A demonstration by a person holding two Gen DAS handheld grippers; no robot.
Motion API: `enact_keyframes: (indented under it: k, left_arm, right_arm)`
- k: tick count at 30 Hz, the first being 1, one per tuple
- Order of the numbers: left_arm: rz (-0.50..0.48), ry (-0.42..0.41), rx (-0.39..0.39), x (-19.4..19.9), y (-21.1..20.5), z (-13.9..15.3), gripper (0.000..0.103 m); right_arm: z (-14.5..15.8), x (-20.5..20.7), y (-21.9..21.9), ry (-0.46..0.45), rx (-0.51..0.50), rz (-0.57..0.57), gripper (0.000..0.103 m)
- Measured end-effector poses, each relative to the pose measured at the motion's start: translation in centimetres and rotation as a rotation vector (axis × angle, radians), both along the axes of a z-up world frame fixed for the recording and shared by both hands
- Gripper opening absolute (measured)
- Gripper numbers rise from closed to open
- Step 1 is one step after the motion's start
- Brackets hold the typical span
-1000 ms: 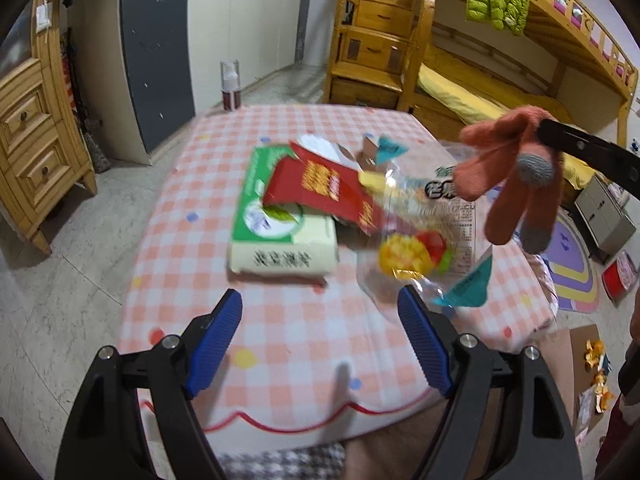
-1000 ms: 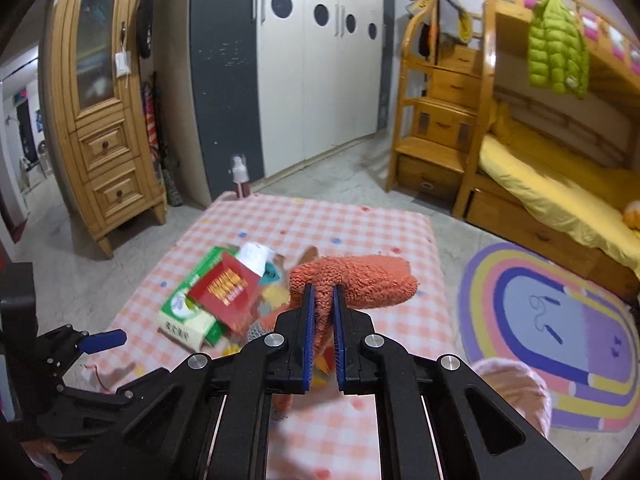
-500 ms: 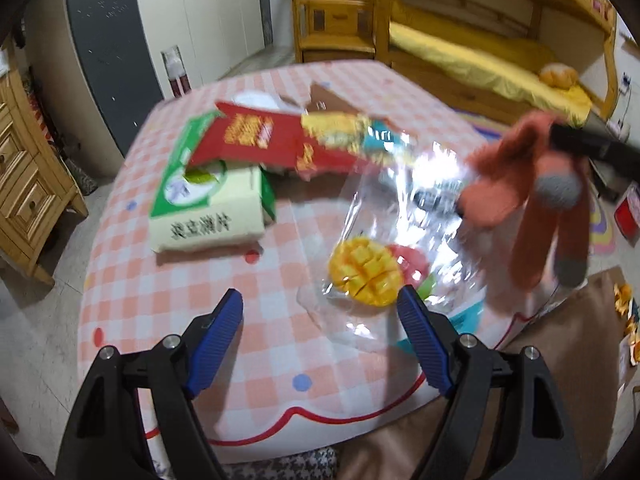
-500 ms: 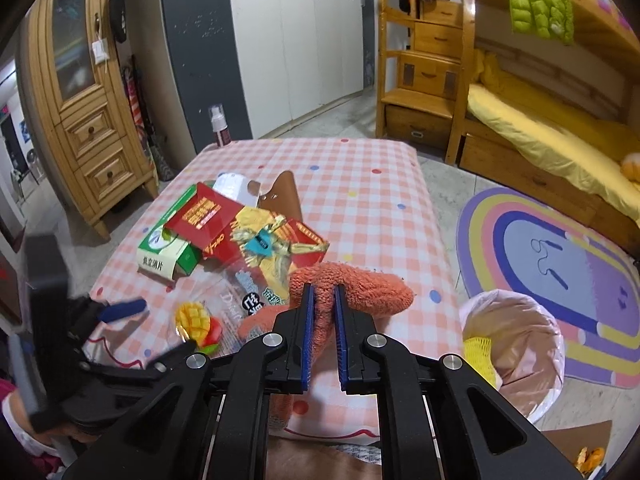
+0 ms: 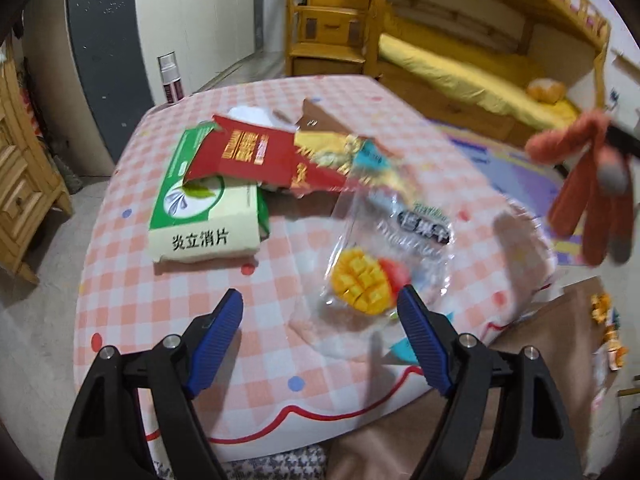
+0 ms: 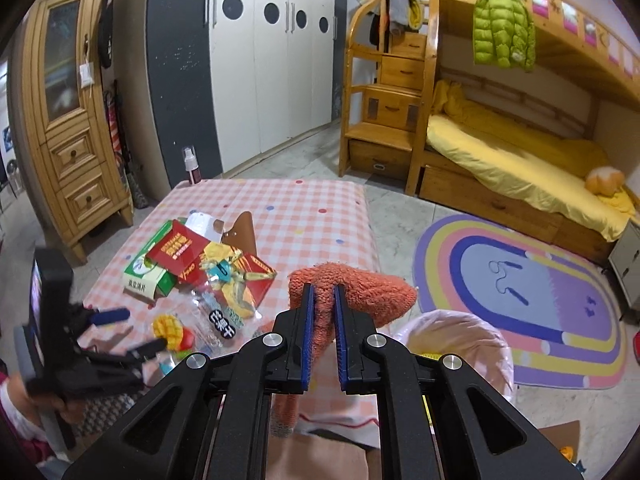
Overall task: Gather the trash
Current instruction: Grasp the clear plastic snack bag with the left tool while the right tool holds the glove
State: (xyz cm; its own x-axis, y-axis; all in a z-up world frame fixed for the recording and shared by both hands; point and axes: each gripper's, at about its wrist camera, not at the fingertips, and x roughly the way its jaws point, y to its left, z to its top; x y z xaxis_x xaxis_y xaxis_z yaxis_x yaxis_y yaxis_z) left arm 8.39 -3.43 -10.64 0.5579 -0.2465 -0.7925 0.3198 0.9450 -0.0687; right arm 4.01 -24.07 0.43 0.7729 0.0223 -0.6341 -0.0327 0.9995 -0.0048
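A heap of trash lies on the pink checked table (image 5: 132, 304): a green and cream box (image 5: 204, 208), a red packet (image 5: 248, 156), yellow wrappers and a clear plastic bag with a mango print (image 5: 364, 280). My left gripper (image 5: 320, 300) hangs open just above the near edge of that bag, with nothing between its blue pads. My right gripper (image 6: 324, 292) is shut on an orange knitted glove (image 6: 360, 288), held off the table's right side, near a pink-lined bin (image 6: 460, 336). In the left wrist view the glove (image 5: 588, 200) dangles at the right.
A rainbow rug (image 6: 520, 280) covers the floor right of the table. A bunk bed with a yellow mattress (image 6: 520, 152) and wooden stairs stands behind. A wooden cabinet (image 6: 68, 128) is at the left, and a spray bottle (image 6: 191, 166) stands beyond the table's far edge.
My right gripper carried the glove to the right, off the pile and beside the bin. My left gripper came lower and closer to the mango bag.
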Motion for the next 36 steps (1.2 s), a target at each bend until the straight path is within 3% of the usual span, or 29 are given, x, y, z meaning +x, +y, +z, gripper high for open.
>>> enact_keyframes:
  k: [11, 16, 19, 22, 25, 36]
  left_arm:
    - [-0.068, 0.05, -0.016, 2.0, -1.1, -2.0, 0.072]
    - [-0.113, 0.016, 0.052, 1.8, -2.5, -2.2, 0.05]
    - [-0.114, -0.022, 0.135, 1.3, -3.3, -2.2, 0.038]
    - [-0.104, -0.031, 0.137, 0.8, -3.3, -1.6, 0.024]
    - [-0.107, -0.054, 0.114, 0.1, -3.0, -0.3, 0.014]
    - [-0.116, -0.144, -0.036, -2.7, -3.4, 6.1, 0.006]
  right_arm:
    - [-2.3, -0.1, 0.5, 0.058, 0.033, 0.022, 0.01]
    - [-2.3, -0.2, 0.3, 0.061, 0.041, 0.02, 0.01]
    - [-2.5, -0.1, 0.1, 0.07, 0.058, 0.019, 0.01]
    - [-2.6, -0.2, 0.3, 0.074, 0.069, 0.025, 0.01]
    - [-2.5, -0.5, 0.3, 0.068, 0.067, 0.027, 0.01]
    - [-1.1, -1.7, -1.3, 0.006, 0.049, -0.024, 0.01]
